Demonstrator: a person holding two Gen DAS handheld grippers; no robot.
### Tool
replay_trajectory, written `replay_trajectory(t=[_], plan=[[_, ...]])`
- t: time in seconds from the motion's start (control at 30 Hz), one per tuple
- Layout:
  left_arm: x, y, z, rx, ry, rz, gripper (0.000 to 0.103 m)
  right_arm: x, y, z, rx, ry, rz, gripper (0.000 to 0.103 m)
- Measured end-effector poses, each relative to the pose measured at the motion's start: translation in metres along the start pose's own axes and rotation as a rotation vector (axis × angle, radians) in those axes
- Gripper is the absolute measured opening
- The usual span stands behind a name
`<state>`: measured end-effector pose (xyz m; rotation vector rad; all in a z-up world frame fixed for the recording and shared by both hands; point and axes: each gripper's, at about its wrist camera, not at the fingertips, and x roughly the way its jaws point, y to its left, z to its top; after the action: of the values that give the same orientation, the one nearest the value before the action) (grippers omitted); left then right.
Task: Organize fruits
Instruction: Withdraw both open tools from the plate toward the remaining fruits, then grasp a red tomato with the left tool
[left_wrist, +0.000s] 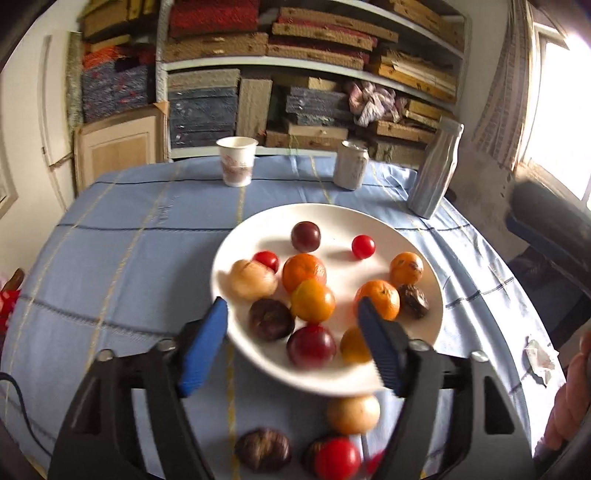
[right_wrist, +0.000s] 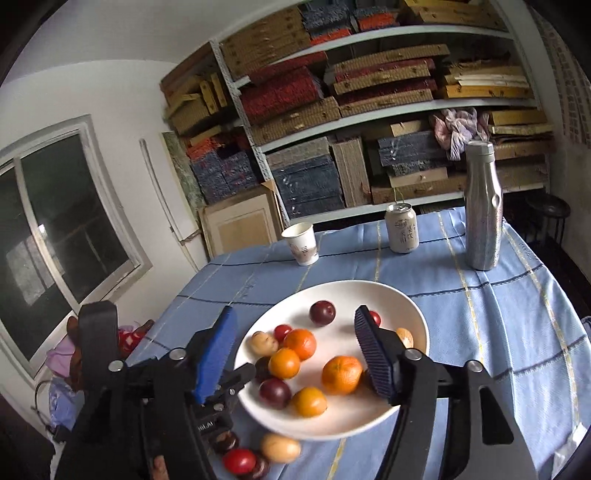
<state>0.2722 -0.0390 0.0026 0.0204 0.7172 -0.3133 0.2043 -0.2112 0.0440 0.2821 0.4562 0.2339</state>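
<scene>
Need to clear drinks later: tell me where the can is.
The can stands upright at the table's far edge, between the paper cup and the silver bottle, beyond the plate.

White plate (left_wrist: 413, 343) lies ahead between the left gripper's fingers, holding oranges (left_wrist: 304, 271), dark plums (left_wrist: 305, 236), cherry tomatoes (left_wrist: 363, 246) and chestnuts (left_wrist: 270, 319). Loose fruit (left_wrist: 352, 413) lies on the cloth beneath the fingers, nearer than the plate.
</scene>
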Motion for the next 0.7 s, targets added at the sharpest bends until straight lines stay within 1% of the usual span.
replay_trajectory(t=[0.03,0.07,0.13,0.17,0.2,0.27,0.37,0.4,0.43,0.57,0.7], plan=[[-0.005,0.001,-0.004,0.0,-0.001,0.0,0.073,-0.006,0.001,-0.006,-0.004,0.0,0.001,0.076],[-0.012,0.0,-0.012,0.004,0.001,0.0,0.074,-0.013,0.0,-0.016,-0.005,-0.002,-0.001,0.078],[-0.022,0.0,-0.027,0.017,-0.002,0.013,0.08,-0.025,-0.006,-0.037,0.008,-0.006,-0.016,0.083],[-0.027,0.0,-0.036,0.025,-0.008,0.026,0.087,-0.028,-0.01,-0.046,0.013,0.001,-0.023,0.084],[-0.034,-0.001,-0.047,0.037,-0.022,0.048,0.091,-0.029,-0.015,-0.059,0.019,0.02,-0.037,0.085],[-0.043,-0.002,-0.062,0.056,-0.042,0.065,0.095,-0.029,-0.023,-0.075,0.025,0.06,-0.067,0.087],[-0.052,-0.008,-0.082,0.098,-0.064,0.08,0.096,-0.027,-0.028,-0.092,0.03,0.119,-0.077,0.09],[-0.051,-0.01,-0.085,0.113,-0.064,0.085,0.096,-0.027,-0.029,-0.096,0.025,0.132,-0.077,0.094],[-0.051,-0.012,-0.087,0.12,-0.062,0.089,0.097,-0.027,-0.028,-0.1,0.016,0.14,-0.082,0.096],[-0.04,-0.014,-0.09,0.135,-0.015,0.052,0.097,-0.03,-0.02,-0.109,-0.041,0.13,-0.105,0.098],[-0.039,-0.014,-0.09,0.138,-0.021,0.043,0.097,-0.027,-0.017,-0.11,-0.072,0.153,-0.104,0.098]])
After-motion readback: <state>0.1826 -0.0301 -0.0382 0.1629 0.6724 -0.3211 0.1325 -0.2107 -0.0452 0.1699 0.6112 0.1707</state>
